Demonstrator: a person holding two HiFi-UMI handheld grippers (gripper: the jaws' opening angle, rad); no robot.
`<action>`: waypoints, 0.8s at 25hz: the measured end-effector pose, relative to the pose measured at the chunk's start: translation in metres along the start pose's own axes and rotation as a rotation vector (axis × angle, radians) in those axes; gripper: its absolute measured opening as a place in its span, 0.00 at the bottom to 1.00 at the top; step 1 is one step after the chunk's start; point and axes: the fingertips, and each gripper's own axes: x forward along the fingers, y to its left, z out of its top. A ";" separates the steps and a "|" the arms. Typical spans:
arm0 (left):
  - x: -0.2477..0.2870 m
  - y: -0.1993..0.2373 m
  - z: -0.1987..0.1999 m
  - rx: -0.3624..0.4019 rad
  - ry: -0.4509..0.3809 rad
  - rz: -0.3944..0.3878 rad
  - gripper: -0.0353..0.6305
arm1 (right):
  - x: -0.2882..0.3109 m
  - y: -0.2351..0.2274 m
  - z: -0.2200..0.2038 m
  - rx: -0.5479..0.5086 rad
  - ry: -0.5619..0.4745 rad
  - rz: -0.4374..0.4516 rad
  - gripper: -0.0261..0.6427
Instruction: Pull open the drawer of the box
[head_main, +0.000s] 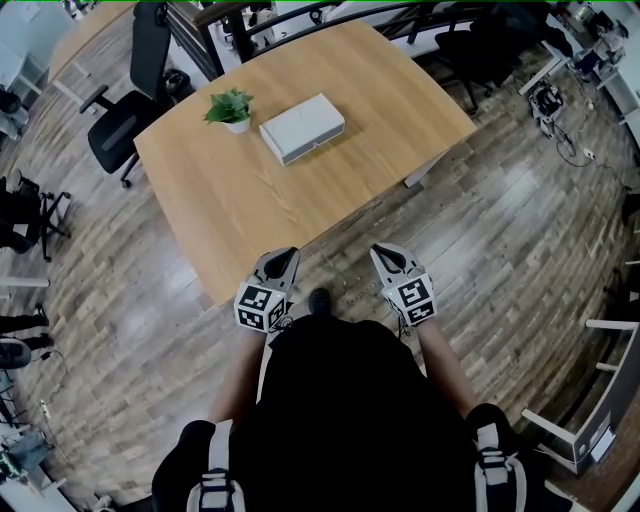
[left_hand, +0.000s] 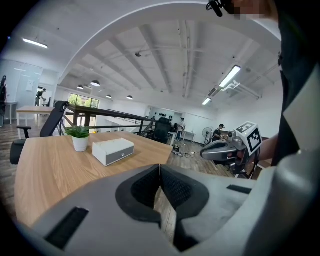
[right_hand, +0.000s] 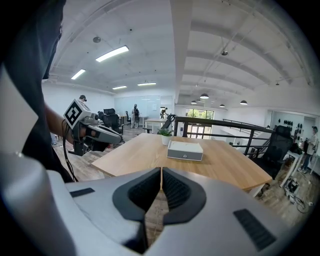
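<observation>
A flat white box with a grey drawer front lies on the wooden table; its drawer is closed, with a small round knob in the middle of the front. The same box shows in the left gripper view, and the box also in the right gripper view. My left gripper is held at the table's near edge, far from the box, jaws shut and empty. My right gripper hangs over the floor just off the table's near edge, also shut on nothing.
A small potted plant stands just left of the box. Black office chairs stand at the table's far left. A railing runs behind the table. Cables and equipment lie on the wood floor at right.
</observation>
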 end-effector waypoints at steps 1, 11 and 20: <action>-0.001 0.003 0.000 0.000 0.000 0.002 0.09 | 0.002 0.001 0.000 0.000 -0.001 -0.001 0.08; -0.010 0.021 -0.014 -0.012 0.008 -0.003 0.09 | 0.018 0.016 0.003 0.000 0.006 -0.014 0.08; -0.012 0.023 -0.015 -0.013 0.007 -0.008 0.09 | 0.016 0.013 -0.002 0.026 0.015 -0.035 0.08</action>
